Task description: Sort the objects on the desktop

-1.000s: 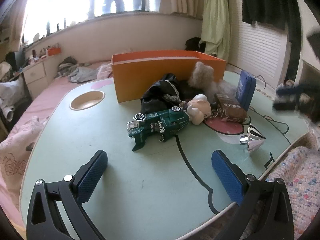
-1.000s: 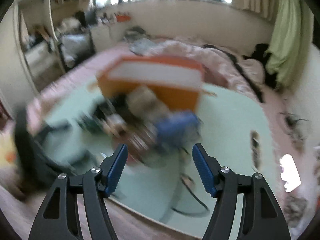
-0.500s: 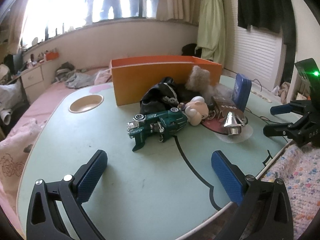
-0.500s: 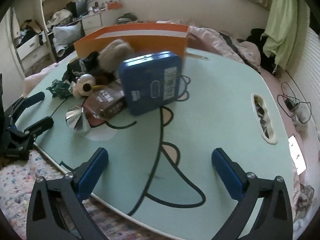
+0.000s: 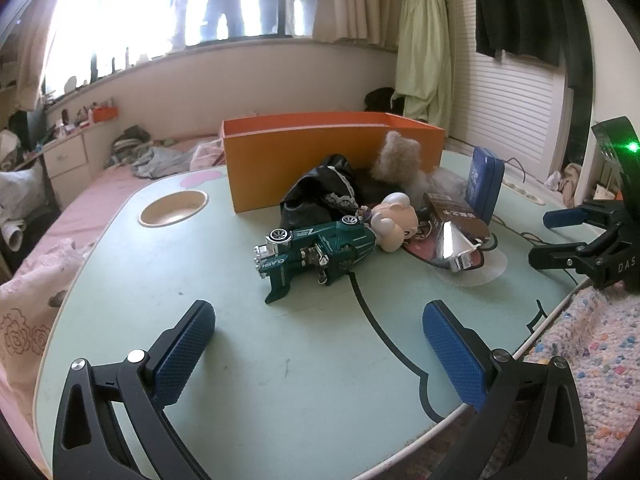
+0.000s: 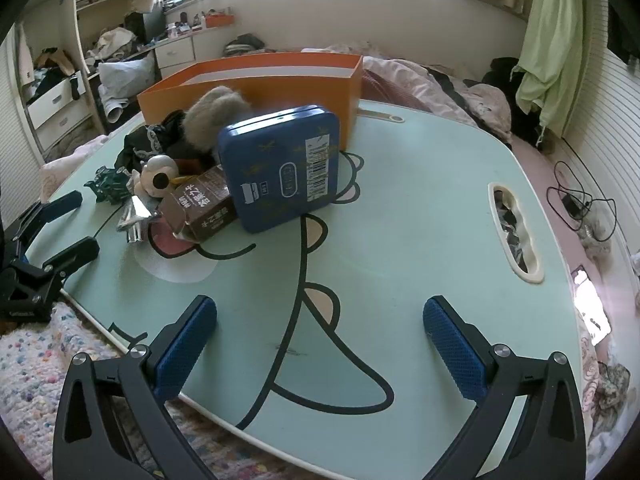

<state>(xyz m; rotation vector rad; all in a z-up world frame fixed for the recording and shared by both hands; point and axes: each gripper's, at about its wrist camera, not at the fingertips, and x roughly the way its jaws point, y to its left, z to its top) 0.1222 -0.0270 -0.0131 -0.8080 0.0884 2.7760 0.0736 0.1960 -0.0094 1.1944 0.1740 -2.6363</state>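
Note:
A heap of objects lies in front of an orange box (image 5: 332, 156) (image 6: 256, 80) on the pale green table (image 5: 200, 280) (image 6: 420, 208): a green toy car (image 5: 316, 252), a small bear figure (image 5: 394, 220), a black cloth (image 5: 320, 192), a furry brown toy (image 6: 218, 116), a brown carton (image 6: 204, 208), a shiny silver piece (image 5: 454, 244) and a blue tin (image 6: 282, 168) leaning upright. My left gripper (image 5: 320, 354) is open, low over the table's near side, short of the car. My right gripper (image 6: 320, 354) is open over bare table, short of the tin.
A round cup hole (image 5: 174, 208) is sunk in the table at the left, a long slot (image 6: 516, 232) at the right. A knitted rug (image 5: 592, 360) lies off the table's edge. A bed with pink bedding (image 6: 420, 76) stands behind the table.
The right gripper opened wide and came down to the table's edge; its view went from blurred to steady. The silver piece now lies nearer the carton. The left gripper stayed put.

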